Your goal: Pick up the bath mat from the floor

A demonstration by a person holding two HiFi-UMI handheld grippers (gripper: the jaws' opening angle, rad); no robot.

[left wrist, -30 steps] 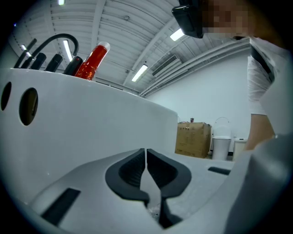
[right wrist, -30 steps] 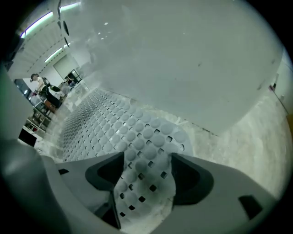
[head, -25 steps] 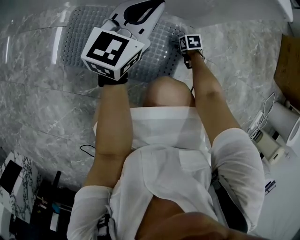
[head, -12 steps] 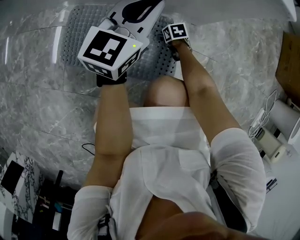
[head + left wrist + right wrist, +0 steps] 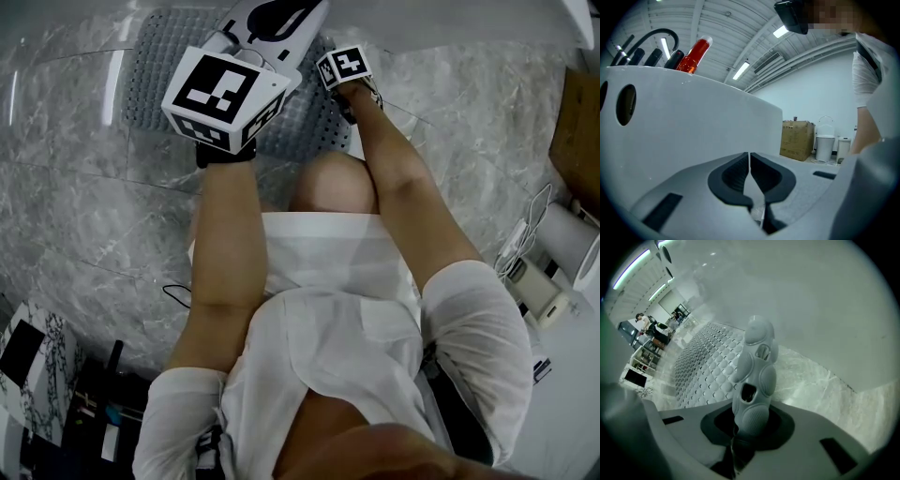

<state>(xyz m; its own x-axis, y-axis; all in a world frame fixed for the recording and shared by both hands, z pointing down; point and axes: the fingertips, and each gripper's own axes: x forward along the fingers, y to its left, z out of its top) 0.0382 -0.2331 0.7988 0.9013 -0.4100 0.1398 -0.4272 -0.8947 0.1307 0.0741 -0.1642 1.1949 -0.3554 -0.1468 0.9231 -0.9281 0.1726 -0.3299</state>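
Marble floor (image 5: 811, 378) and bath mat (image 5: 701, 366) spread beyond the right gripper (image 5: 743, 430), whose jaws have just closed on the bath mat's raised edge. Left gripper (image 5: 750, 176) has its jaws together, empty.

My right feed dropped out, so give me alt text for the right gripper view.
The right gripper, whose jaws have just been closing, pinches an edge of the bath mat, which stands up between them. The rest of the mat lies flat on the marble floor, below a white wall.
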